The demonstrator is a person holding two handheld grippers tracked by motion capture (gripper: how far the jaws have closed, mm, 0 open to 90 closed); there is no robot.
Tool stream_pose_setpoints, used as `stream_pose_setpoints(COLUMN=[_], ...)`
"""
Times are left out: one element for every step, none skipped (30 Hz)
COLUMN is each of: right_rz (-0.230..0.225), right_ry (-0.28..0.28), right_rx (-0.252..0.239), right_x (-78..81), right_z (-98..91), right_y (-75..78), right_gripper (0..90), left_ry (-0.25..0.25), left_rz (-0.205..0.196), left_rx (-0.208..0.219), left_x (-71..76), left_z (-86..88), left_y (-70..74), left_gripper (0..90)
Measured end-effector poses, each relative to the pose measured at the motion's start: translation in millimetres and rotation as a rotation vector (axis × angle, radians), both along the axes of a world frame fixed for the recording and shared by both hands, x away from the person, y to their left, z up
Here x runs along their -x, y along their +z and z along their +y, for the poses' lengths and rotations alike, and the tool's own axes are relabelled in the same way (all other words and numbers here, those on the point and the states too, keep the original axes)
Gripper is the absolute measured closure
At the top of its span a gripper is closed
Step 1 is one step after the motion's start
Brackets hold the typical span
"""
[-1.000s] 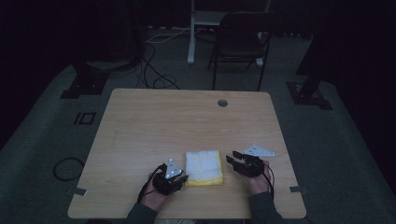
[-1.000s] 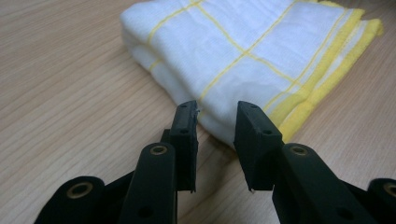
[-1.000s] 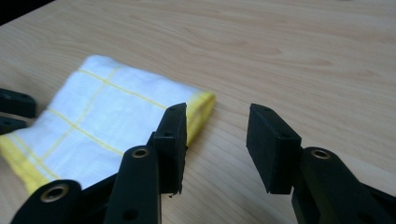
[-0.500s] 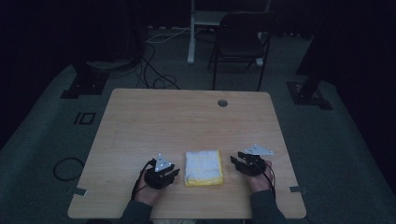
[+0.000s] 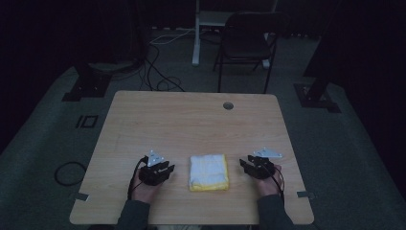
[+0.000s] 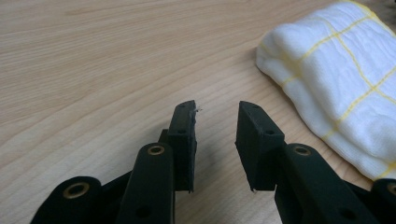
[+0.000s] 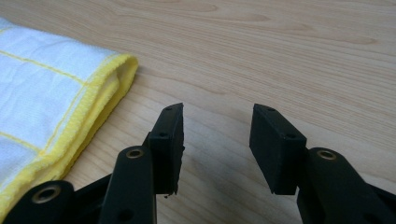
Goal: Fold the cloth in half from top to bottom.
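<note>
A folded cloth (image 5: 208, 171), white with yellow grid lines and a yellow hem, lies flat on the wooden counter (image 5: 191, 120), in the lower middle of the high view, near the counter's near edge. Nothing touches it.

The left hand-held gripper (image 5: 165, 172) sits just left of the cloth, low over the counter. In the left gripper view its jaws stand partly apart with bare wood between them; the cloth (image 6: 341, 79) fills the upper right of that frame.

The right hand-held gripper (image 5: 244, 166) sits just right of the cloth. Its jaws have just been opening, stand partly apart and hold nothing; the cloth's hem (image 7: 93, 107) lies at the left of the right gripper view.

A dark chair (image 5: 246, 45) stands on the floor beyond the counter, top centre.
</note>
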State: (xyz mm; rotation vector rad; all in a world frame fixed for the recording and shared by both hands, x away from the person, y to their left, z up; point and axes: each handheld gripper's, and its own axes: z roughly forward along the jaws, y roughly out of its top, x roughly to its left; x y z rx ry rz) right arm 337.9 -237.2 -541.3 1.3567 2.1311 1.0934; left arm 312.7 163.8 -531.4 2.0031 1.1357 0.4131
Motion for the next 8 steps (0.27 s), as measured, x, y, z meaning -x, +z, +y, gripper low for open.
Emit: stream_pose_setpoints(right_rz=[0.002,0.002,0.001,0.001,0.001,0.001,0.002,0.002], right_ry=[-0.006,-0.006,-0.008,-0.013,-0.013,-0.023,-0.026,-0.026], right_rx=[-0.004,-0.004,-0.003,-0.005,-0.005,-0.007,-0.009,-0.009], right_x=[0.2,0.2,0.1,-0.3,-0.3,-0.9,-1.4,-1.4], right_z=[-1.0,-1.0,-1.8,-3.4,-3.4,-5.2,-6.2,-6.2], right_y=[0.1,0.1,0.1,0.0,0.0,-0.1,-0.2,-0.2], right_gripper=[54.6,54.6,54.6,54.6,54.6,54.6,54.5,54.5], left_ry=[0.006,0.006,0.008,0.016,0.016,0.024,0.028,0.028], left_rz=[0.000,0.000,0.001,0.001,0.001,0.003,0.003,0.003], left_rx=[0.005,0.005,0.004,0.010,0.010,0.012,0.017,0.017], left_x=[-0.9,-0.9,-1.4,-2.5,-2.5,-3.8,-4.5,-4.5], left_z=[1.7,1.7,2.7,4.8,4.8,7.4,8.8,8.8], left_y=[0.3,0.3,0.6,1.0,1.0,1.6,1.8,1.8], left_gripper=[68.3,68.4,68.4,68.3,68.3,68.3,68.3,68.3])
